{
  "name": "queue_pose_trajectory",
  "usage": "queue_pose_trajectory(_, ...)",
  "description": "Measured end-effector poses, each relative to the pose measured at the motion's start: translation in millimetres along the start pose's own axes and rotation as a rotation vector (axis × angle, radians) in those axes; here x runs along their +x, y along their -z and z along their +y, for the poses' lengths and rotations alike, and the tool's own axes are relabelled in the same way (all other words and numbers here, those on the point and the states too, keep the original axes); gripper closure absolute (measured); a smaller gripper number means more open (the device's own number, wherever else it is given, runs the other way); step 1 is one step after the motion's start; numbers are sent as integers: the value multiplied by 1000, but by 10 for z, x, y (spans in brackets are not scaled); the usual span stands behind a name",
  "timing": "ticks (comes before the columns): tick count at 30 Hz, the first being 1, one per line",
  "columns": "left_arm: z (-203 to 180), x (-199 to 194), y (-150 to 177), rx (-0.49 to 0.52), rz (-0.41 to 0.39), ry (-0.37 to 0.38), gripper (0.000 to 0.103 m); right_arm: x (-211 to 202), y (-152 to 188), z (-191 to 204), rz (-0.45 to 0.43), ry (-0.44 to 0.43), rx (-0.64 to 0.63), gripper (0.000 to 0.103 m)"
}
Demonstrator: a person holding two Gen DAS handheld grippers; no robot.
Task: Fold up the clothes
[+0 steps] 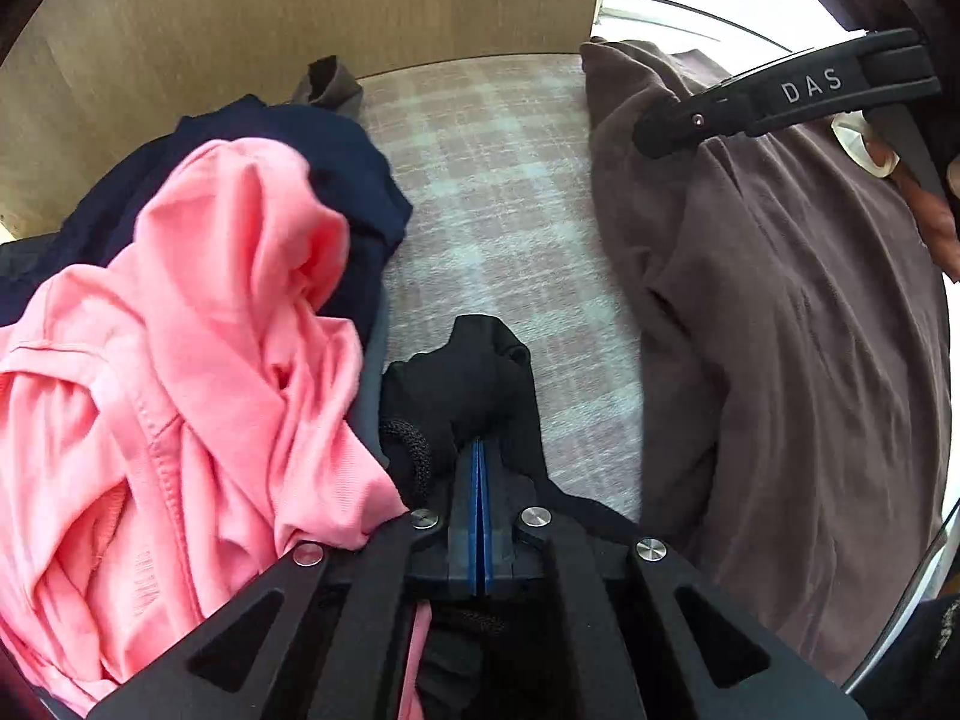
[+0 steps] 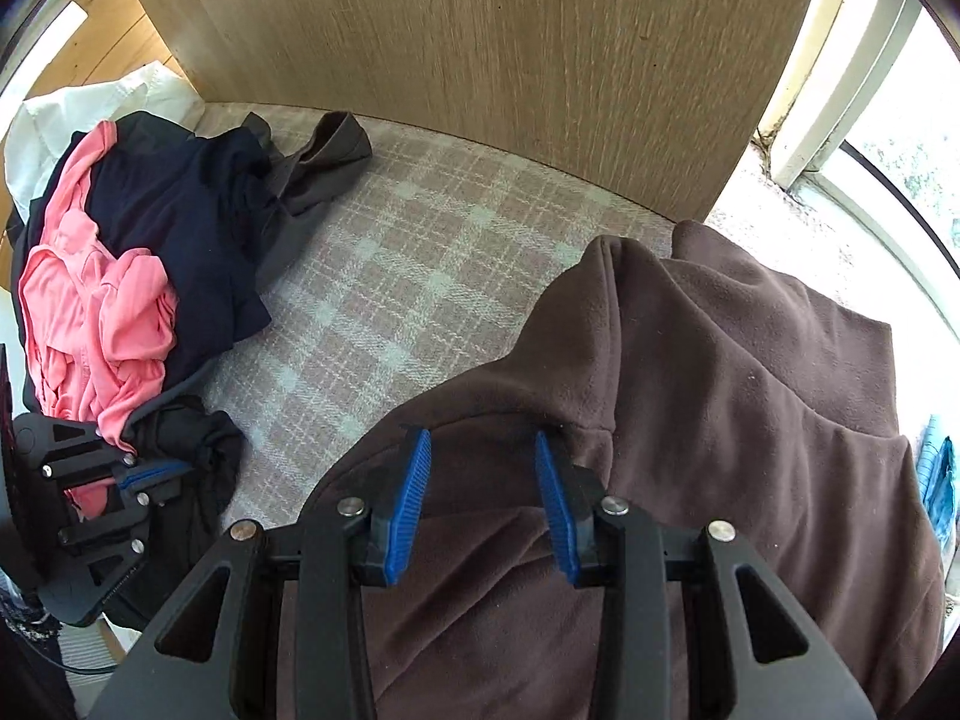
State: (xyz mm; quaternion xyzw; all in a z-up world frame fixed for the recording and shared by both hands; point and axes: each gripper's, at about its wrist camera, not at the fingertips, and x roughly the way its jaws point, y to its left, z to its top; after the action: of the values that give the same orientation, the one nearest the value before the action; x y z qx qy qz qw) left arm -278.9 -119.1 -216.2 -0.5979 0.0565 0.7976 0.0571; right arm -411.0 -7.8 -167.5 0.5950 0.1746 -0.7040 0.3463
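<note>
Clothes lie in two groups on a plaid-covered surface (image 2: 384,294) backed by a wooden panel (image 2: 480,60): a heap of pink garment (image 1: 180,360), navy garment (image 2: 180,228) and grey garment (image 2: 318,168) on one side, a brown fleece (image 2: 720,390) spread on the other. At the heap's near edge, the left tool (image 1: 480,450) is clamped together on a bunched black garment (image 1: 462,378), its blue pads meeting around the fabric. Over the fleece, the right tool (image 2: 483,450) points steeply down with its blue pads (image 2: 414,480) standing apart, fleece showing between them; whether they touch it cannot be told.
</note>
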Motion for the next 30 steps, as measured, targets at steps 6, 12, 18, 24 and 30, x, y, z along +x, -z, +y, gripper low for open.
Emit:
queue_pose_trajectory(6,336,-131,144,-115,-75,85,101,-34,0,79,55,-69,-23,67)
queue_pose_trajectory(12,-117,-488,203,-38,-161,197,97,-167,234,463,81,-86,-191,67)
queue_pose_trajectory(18,-310,-498,-12,15,-140,232,96,60,617,489,164,27,-306,67)
queue_pose_trajectory(24,-549,-270,-108,103,-57,272,96,107,773,238,161,-22,-255,67)
queue_pose_trajectory(30,-838,-96,-166,217,11,244,95,81,872,125,143,-41,-248,67)
